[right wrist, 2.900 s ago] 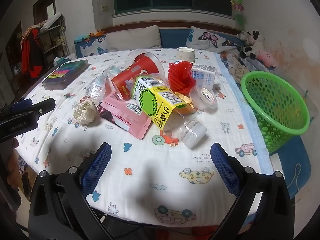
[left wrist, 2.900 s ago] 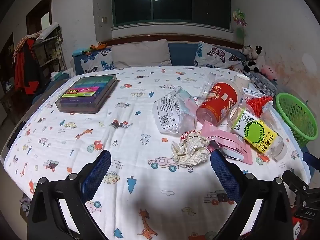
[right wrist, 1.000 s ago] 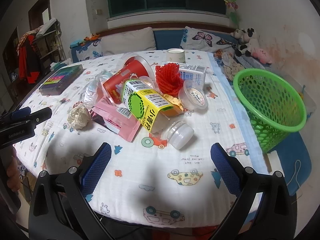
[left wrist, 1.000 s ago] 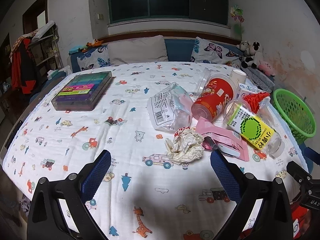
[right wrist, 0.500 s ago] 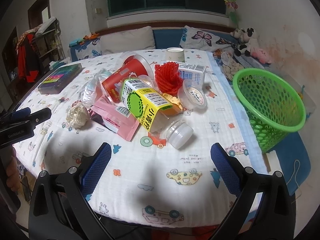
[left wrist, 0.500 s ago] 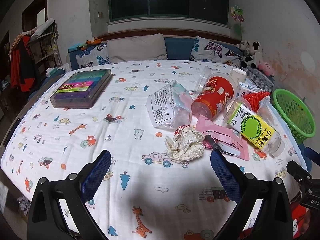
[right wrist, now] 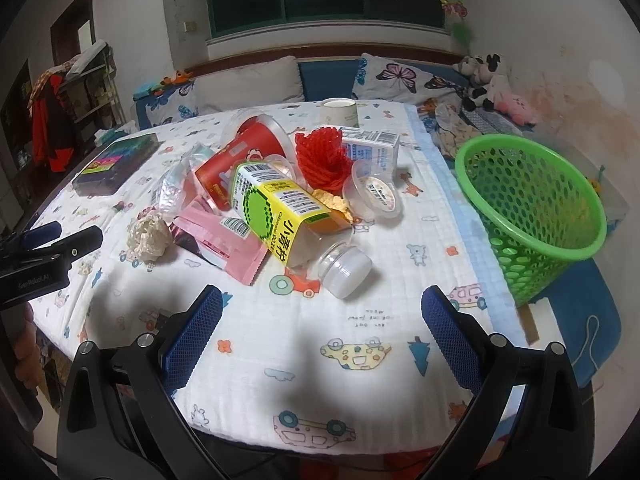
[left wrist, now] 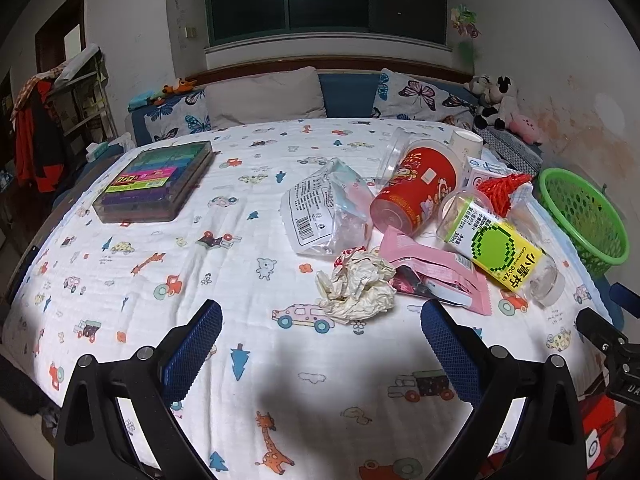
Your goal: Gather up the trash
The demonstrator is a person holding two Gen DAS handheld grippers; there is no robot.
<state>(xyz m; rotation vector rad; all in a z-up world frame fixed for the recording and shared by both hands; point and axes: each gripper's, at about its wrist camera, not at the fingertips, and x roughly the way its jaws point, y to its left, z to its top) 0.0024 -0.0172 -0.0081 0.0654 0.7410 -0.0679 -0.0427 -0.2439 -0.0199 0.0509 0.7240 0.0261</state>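
Observation:
A pile of trash lies on the table's printed cloth (left wrist: 256,320): a crumpled paper ball (left wrist: 356,286) (right wrist: 149,236), a pink wrapper (left wrist: 436,268) (right wrist: 224,236), a yellow-green labelled bottle (left wrist: 500,248) (right wrist: 296,224), a red cup (left wrist: 414,192) (right wrist: 236,160), a clear plastic bag (left wrist: 324,212), red netting (right wrist: 322,156) and a small lidded tub (right wrist: 374,196). A green mesh basket (right wrist: 532,204) (left wrist: 582,216) stands at the right edge. My left gripper (left wrist: 320,344) is open, just short of the paper ball. My right gripper (right wrist: 320,332) is open, just short of the bottle's cap.
A flat box of coloured items (left wrist: 156,176) lies at the far left of the table. A paper cup (right wrist: 340,112) and a white carton (right wrist: 370,146) sit behind the pile. Pillows and plush toys (left wrist: 496,108) line the bed behind. A blue mat (right wrist: 588,332) lies under the basket.
Both grippers have drifted slightly; the views shift a little. Both stay open and nothing on the table has moved.

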